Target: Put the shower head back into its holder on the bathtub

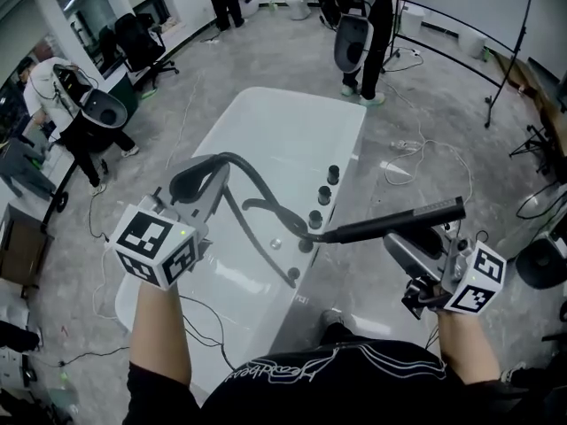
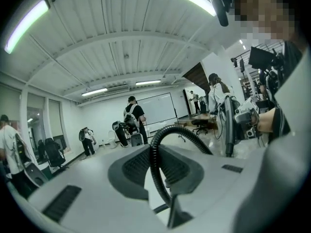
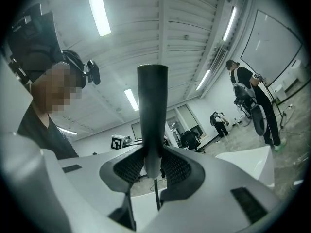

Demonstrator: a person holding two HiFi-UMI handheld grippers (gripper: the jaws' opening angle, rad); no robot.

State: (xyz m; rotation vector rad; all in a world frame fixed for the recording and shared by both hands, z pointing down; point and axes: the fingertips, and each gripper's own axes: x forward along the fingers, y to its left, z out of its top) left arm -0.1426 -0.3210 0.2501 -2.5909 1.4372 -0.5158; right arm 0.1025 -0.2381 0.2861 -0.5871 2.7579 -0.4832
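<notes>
The left hand-held gripper [image 2: 156, 171] has its jaws closed partway on the black ribbed hose [image 1: 257, 184], which runs between the two dark pads and arches up and away from them. The marker cube [image 1: 158, 244] sits on the near end of this gripper, above the person's left forearm.

The right hand-held gripper [image 3: 153, 166] is clamped on the shower head [image 1: 394, 222], a dark, straight bar that stands up between its pads in the right gripper view. In the head view the bar lies almost level in the air, over the right edge of the bathtub [image 1: 266, 131] and the floor beside it. Its left end is just beside the nearest of the dark knobs [image 1: 324, 195] lined along the tub's right rim, and it is not seated in any fitting there.

From the left gripper the hose curves right and down, loops over the tub and meets the left end of the shower head. Another stretch drops to the rim near the person.

The white tub lies lengthwise, near to far, on a grey floor. Loose cables [image 1: 416, 153] trail to its right, and people [image 1: 368, 34] stand at the far side of the room.
</notes>
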